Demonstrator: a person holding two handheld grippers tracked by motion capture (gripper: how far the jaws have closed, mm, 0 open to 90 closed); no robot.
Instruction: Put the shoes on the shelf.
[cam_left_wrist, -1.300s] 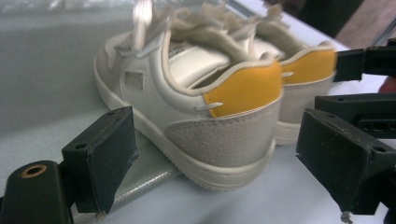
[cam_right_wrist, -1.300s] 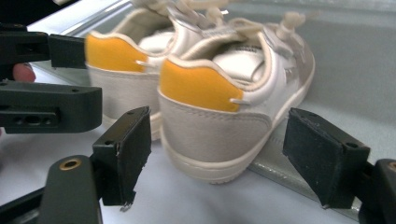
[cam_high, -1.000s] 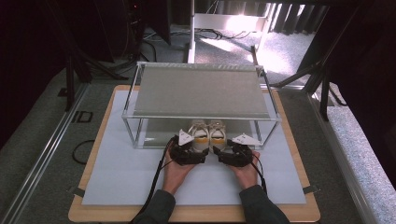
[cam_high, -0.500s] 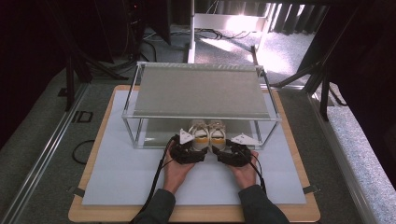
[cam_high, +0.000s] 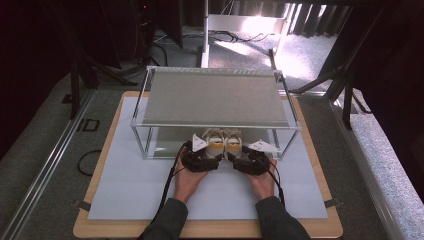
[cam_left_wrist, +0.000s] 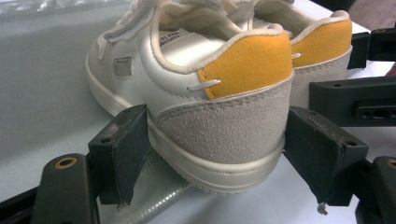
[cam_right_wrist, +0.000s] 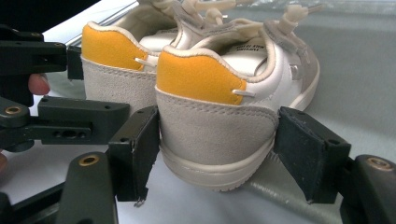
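Note:
A pair of small white shoes with yellow heel tabs stands side by side at the front of a rack's lower shelf (cam_high: 165, 150), heels toward me. My left gripper (cam_high: 215, 152) (cam_left_wrist: 217, 135) has its pads against both sides of the left shoe's (cam_high: 216, 141) (cam_left_wrist: 187, 60) grey suede heel. My right gripper (cam_high: 234, 152) (cam_right_wrist: 217, 128) grips the right shoe's (cam_high: 233, 142) (cam_right_wrist: 210, 79) heel the same way. Both pairs of jaws have just been closing on the heels. The shoes' soles rest over the shelf's front rail (cam_left_wrist: 159, 210).
The rack is a metal frame with a grey top shelf (cam_high: 212, 97) just above the shoes and upright posts (cam_high: 137, 137) at its corners. It stands on a pale mat (cam_high: 130, 185) over a wooden board. Floor rails and dark stands surround the table.

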